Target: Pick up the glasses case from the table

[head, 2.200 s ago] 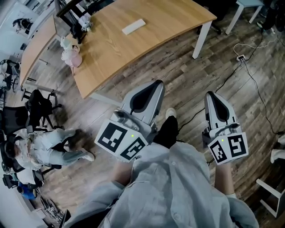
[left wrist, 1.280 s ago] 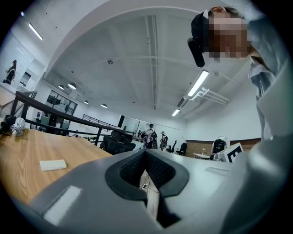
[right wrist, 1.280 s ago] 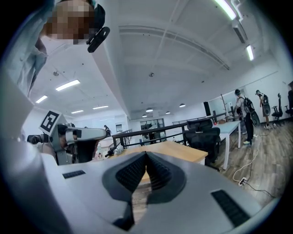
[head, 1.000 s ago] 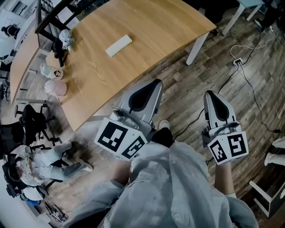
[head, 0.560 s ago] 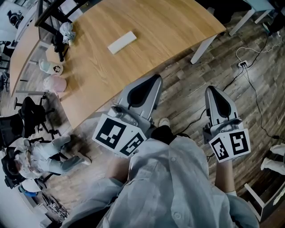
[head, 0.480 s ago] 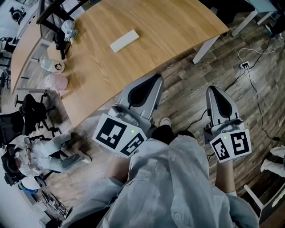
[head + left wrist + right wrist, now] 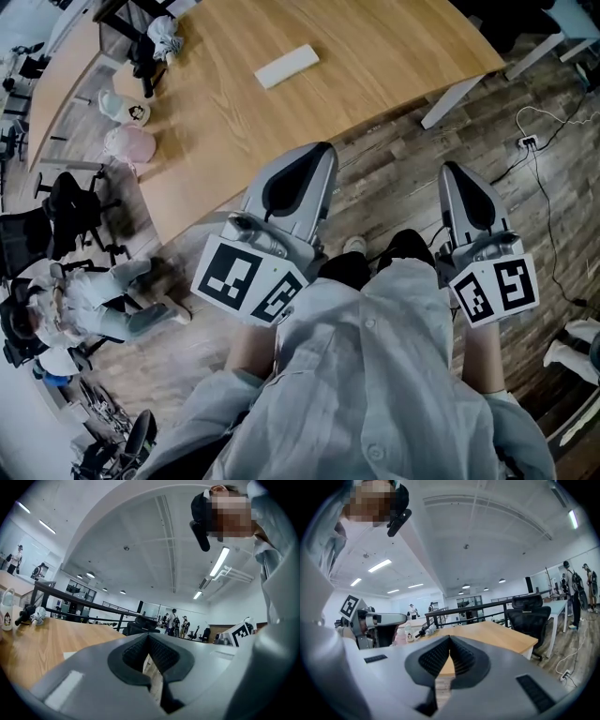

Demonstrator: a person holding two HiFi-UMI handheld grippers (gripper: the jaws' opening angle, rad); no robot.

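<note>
Left claw (image 7: 316, 156) and right claw (image 7: 458, 175), both closed and empty, have neared the light wooden tabletop (image 7: 394, 47); the flat white glasses case (image 7: 287, 67) lies farther off, unreached.

Glasses case (image 7: 287, 67): white, flat, oblong, closed; lies diagonally on wooden table (image 7: 375, 47), untouched.

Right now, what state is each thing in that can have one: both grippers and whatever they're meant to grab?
Left gripper: shut, nothing between the jaws.
Right gripper: shut, nothing between the jaws.
Glasses case: lying flat on the table, untouched, out ahead of both grippers.
</note>
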